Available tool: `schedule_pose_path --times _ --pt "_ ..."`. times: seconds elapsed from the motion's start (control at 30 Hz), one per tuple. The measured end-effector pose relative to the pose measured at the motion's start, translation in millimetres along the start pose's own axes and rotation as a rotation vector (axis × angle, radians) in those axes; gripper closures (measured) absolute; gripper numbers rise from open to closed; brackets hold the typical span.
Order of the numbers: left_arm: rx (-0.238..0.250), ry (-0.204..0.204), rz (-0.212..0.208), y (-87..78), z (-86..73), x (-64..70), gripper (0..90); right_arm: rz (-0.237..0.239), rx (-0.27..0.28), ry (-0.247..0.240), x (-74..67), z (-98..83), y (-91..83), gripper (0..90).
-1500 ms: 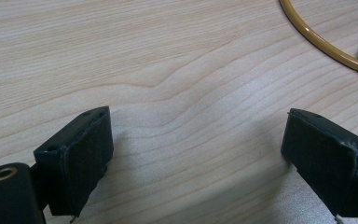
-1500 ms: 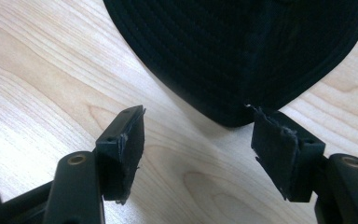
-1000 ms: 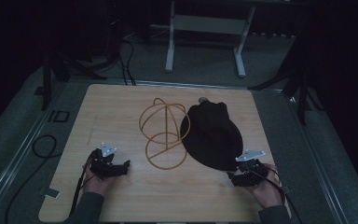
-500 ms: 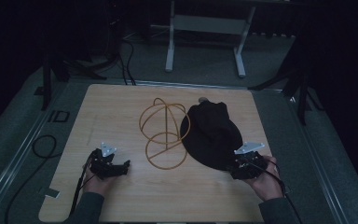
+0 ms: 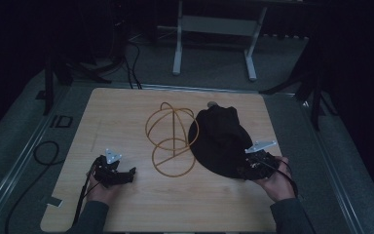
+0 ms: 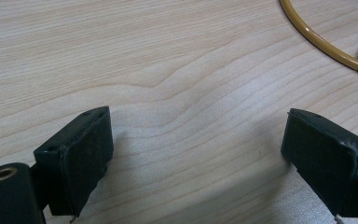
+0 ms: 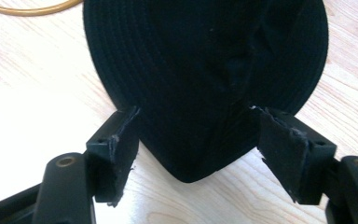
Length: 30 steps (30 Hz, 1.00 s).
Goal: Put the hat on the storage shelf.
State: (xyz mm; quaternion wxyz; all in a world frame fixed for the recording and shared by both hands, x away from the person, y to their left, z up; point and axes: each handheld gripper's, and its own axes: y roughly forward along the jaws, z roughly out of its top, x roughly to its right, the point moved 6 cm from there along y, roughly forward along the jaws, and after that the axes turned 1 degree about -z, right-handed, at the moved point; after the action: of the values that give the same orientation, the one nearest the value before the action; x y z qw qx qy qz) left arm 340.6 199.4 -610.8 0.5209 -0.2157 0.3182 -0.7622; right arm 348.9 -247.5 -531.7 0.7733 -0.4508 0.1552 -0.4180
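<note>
A black brimmed hat [image 5: 221,136] lies on the right half of the wooden table [image 5: 126,107]. Left of it, touching its brim, sits a golden wire frame of rings [image 5: 170,141]. My right gripper [image 5: 241,171] is at the hat's near edge. In the right gripper view the hat [image 7: 205,70] pokes its brim between the gripper's [image 7: 196,126] spread jaws, which have just been closing a little; the pads stand at the brim's sides without squeezing it. My left gripper [image 5: 129,173] rests low near the front left, open [image 6: 196,135] over bare wood, with the wire frame [image 6: 335,42] ahead to its right.
A white metal stand [image 5: 214,29] is on the floor behind the table. Cables [image 5: 44,151] loop on the floor at the left, and dark tripod legs [image 5: 311,92] stand at the right. A small knob [image 5: 212,103] lies at the hat's far end.
My right gripper has moved up and forward to the hat's near brim. The left gripper, hat and wire frame have stayed put.
</note>
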Motion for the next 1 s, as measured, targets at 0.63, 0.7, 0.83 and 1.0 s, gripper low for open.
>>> schedule_pose_path --times 0.63,0.7,0.83,1.0 --pt "0.0 -0.001 0.0 0.0 0.0 0.0 9.4 0.019 -0.038 0.006 9.9 18.7 5.5 34.2" --pt "0.002 -0.003 0.0 0.1 0.1 0.2 9.4 0.015 -0.042 0.001 9.8 21.1 6.3 33.9" --pt "0.002 -0.003 0.0 0.1 0.1 0.2 9.4 0.018 -0.051 -0.006 11.0 25.4 7.4 34.0" --pt "0.002 -0.003 0.0 0.1 0.1 0.2 9.4 0.018 -0.07 -0.005 14.2 28.3 9.6 34.1"
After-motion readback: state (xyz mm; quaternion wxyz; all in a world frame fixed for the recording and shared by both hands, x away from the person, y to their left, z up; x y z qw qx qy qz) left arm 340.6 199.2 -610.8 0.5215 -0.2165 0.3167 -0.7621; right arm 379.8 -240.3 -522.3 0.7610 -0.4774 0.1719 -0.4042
